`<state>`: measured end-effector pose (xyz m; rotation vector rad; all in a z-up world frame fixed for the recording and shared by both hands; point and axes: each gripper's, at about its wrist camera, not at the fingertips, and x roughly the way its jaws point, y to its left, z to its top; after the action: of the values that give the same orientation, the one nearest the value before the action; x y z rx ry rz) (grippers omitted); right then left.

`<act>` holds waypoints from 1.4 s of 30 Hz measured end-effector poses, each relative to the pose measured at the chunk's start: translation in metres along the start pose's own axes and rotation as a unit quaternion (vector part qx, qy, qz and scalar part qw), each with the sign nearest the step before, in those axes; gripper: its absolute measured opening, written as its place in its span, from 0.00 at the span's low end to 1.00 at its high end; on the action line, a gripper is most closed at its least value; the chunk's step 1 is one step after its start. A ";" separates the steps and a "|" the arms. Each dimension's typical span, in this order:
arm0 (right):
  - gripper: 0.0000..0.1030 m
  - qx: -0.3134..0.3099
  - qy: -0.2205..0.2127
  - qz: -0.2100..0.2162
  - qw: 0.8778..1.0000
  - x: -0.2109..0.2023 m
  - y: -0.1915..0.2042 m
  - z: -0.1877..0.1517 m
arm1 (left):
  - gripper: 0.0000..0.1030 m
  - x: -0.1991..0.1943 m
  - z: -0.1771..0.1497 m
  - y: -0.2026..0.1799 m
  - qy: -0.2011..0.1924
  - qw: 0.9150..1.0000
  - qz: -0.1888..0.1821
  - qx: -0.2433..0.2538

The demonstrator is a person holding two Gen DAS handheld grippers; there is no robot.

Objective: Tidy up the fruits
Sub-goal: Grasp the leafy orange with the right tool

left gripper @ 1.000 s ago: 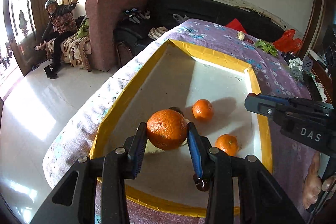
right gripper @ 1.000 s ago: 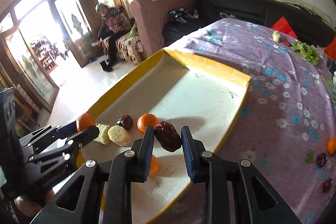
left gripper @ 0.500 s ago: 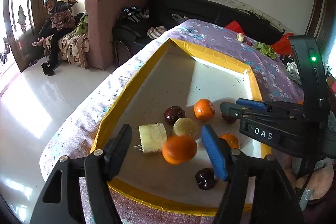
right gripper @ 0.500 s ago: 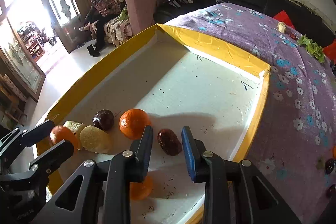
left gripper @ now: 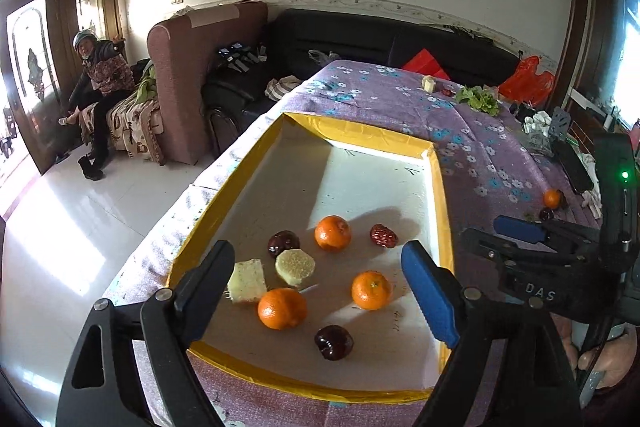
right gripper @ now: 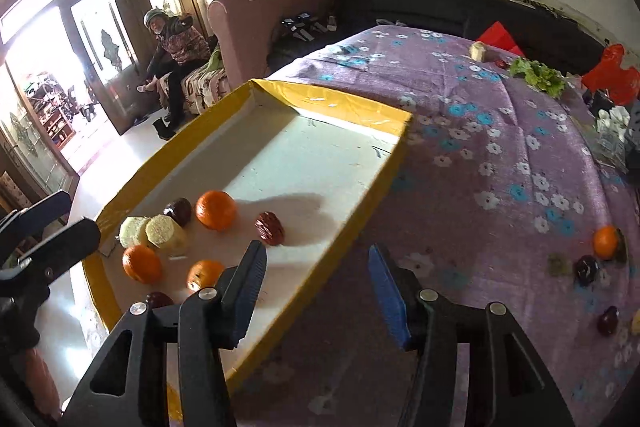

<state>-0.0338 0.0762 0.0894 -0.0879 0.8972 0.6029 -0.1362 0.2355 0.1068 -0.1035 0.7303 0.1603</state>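
Note:
A yellow-rimmed white tray (left gripper: 362,137) (right gripper: 328,103) lies on the purple flowered tablecloth. In it lie three oranges, one nearest me (left gripper: 282,308) (right gripper: 141,263), a red date (left gripper: 383,235) (right gripper: 270,228), two dark plums (left gripper: 333,342), and two pale fruit pieces (left gripper: 295,267). My left gripper (left gripper: 320,287) is open and empty above the tray's near end. My right gripper (right gripper: 318,287) is open and empty over the tray's right rim; it also shows in the left wrist view (left gripper: 520,231). More fruit lies loose on the cloth at right: an orange (right gripper: 605,242) and dark plums (right gripper: 586,269).
Green lettuce (right gripper: 538,73), a pale block (right gripper: 478,51) and a red bag (right gripper: 612,75) lie at the table's far end. Small white items (right gripper: 612,119) sit at the right edge. A sofa and armchair (left gripper: 208,75) stand beyond the table; a person (left gripper: 102,83) sits near the door.
My left gripper opened and let the orange drop into the tray, then pulled back and up. My right gripper released the red date into the tray, opened wide and moved right.

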 end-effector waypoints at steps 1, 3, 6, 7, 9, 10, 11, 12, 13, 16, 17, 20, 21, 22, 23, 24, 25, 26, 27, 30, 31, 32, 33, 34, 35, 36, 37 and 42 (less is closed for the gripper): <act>0.57 0.005 -0.002 -0.007 1.000 -0.006 -0.011 -0.004 | 0.82 0.001 0.000 -0.006 0.002 1.000 -0.007 0.003; 0.58 0.016 -0.007 -0.029 0.999 -0.021 -0.037 -0.012 | 0.82 0.000 0.001 -0.017 0.008 1.000 -0.025 0.009; 0.60 0.049 -0.019 -0.067 0.996 -0.049 -0.087 -0.025 | 0.82 -0.005 -0.002 -0.030 0.005 0.999 -0.045 0.022; 0.60 0.067 -0.024 -0.084 0.994 -0.061 -0.109 -0.030 | 0.83 -0.005 -0.003 -0.037 0.003 0.998 -0.050 0.027; 0.60 0.102 -0.032 -0.114 0.988 -0.078 -0.148 -0.036 | 0.83 -0.002 -0.005 -0.049 0.005 0.998 -0.058 0.039; 0.60 0.128 -0.037 -0.129 0.983 -0.088 -0.173 -0.040 | 0.83 -0.001 -0.005 -0.055 0.007 0.997 -0.060 0.045; 0.60 0.151 -0.042 -0.140 0.978 -0.095 -0.192 -0.042 | 0.83 0.001 -0.005 -0.060 0.009 0.997 -0.062 0.050; 0.59 0.177 -0.048 -0.149 0.972 -0.103 -0.212 -0.046 | 0.83 0.003 -0.006 -0.066 0.010 0.996 -0.065 0.052; 0.59 0.201 -0.052 -0.152 0.966 -0.108 -0.231 -0.047 | 0.83 0.004 -0.007 -0.071 0.013 0.996 -0.070 0.054; 0.58 0.240 -0.055 -0.155 0.957 -0.109 -0.268 -0.044 | 0.83 0.006 -0.009 -0.080 0.018 0.995 -0.079 0.057; 0.58 0.243 -0.054 -0.154 0.956 -0.104 -0.274 -0.040 | 0.83 0.006 -0.010 -0.082 0.020 0.995 -0.079 0.059; 0.58 0.247 -0.048 -0.150 0.956 -0.082 -0.286 -0.023 | 0.82 0.007 -0.009 -0.083 0.023 0.995 -0.074 0.060; 0.58 0.246 -0.042 -0.147 0.957 -0.071 -0.288 -0.016 | 0.82 0.006 -0.009 -0.083 0.023 0.995 -0.073 0.061; 0.58 0.243 -0.038 -0.149 0.958 -0.064 -0.289 -0.012 | 0.82 0.005 -0.009 -0.082 0.022 0.995 -0.073 0.061; 0.58 0.238 -0.032 -0.153 0.959 -0.056 -0.289 -0.007 | 0.82 0.004 -0.009 -0.082 0.021 0.995 -0.072 0.061; 0.58 0.233 -0.024 -0.157 0.960 -0.048 -0.289 -0.003 | 0.82 0.004 -0.009 -0.083 0.021 0.995 -0.070 0.062; 0.58 0.229 -0.012 -0.160 0.960 -0.038 -0.288 -0.001 | 0.82 0.004 -0.009 -0.083 0.021 0.995 -0.069 0.063; 0.58 0.227 -0.004 -0.162 0.960 -0.031 -0.287 0.001 | 0.83 0.004 -0.010 -0.084 0.021 0.995 -0.067 0.064; 0.58 0.223 0.008 -0.167 0.960 -0.021 -0.287 0.002 | 0.82 0.005 -0.010 -0.085 0.021 0.995 -0.067 0.065; 0.58 0.210 0.024 -0.168 0.963 -0.006 -0.282 0.002 | 0.82 0.008 -0.011 -0.090 0.027 0.995 -0.070 0.068; 0.55 0.204 0.034 -0.173 0.963 -0.002 -0.280 0.001 | 0.82 0.009 -0.011 -0.092 0.028 0.995 -0.071 0.070; 0.54 0.200 0.043 -0.171 0.964 0.003 -0.278 -0.001 | 0.82 0.009 -0.012 -0.094 0.029 0.994 -0.072 0.072; 0.47 0.189 0.038 -0.180 0.965 0.003 -0.274 -0.002 | 0.82 0.009 -0.012 -0.095 0.029 0.994 -0.073 0.076; 0.39 0.189 0.038 -0.176 0.965 0.002 -0.272 -0.003 | 0.82 0.009 -0.013 -0.097 0.029 0.994 -0.072 0.079; 0.39 0.195 0.033 -0.168 0.966 -0.001 -0.272 -0.005 | 0.82 0.010 -0.014 -0.099 0.029 0.994 -0.072 0.082; 0.39 0.203 0.027 -0.157 0.966 -0.004 -0.273 -0.006 | 0.82 0.010 -0.014 -0.100 0.030 0.993 -0.073 0.083; 0.39 0.211 0.017 -0.145 0.966 -0.010 -0.274 -0.007 | 0.82 0.009 -0.014 -0.101 0.030 0.993 -0.076 0.084; 0.39 0.238 -0.014 -0.079 0.968 -0.046 -0.267 -0.020 | 0.82 0.009 -0.011 -0.112 0.033 0.991 -0.086 0.096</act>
<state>0.0712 -0.1737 0.0650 0.2793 0.9766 0.2284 -0.1167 0.1243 0.0967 0.0114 0.7960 -0.0791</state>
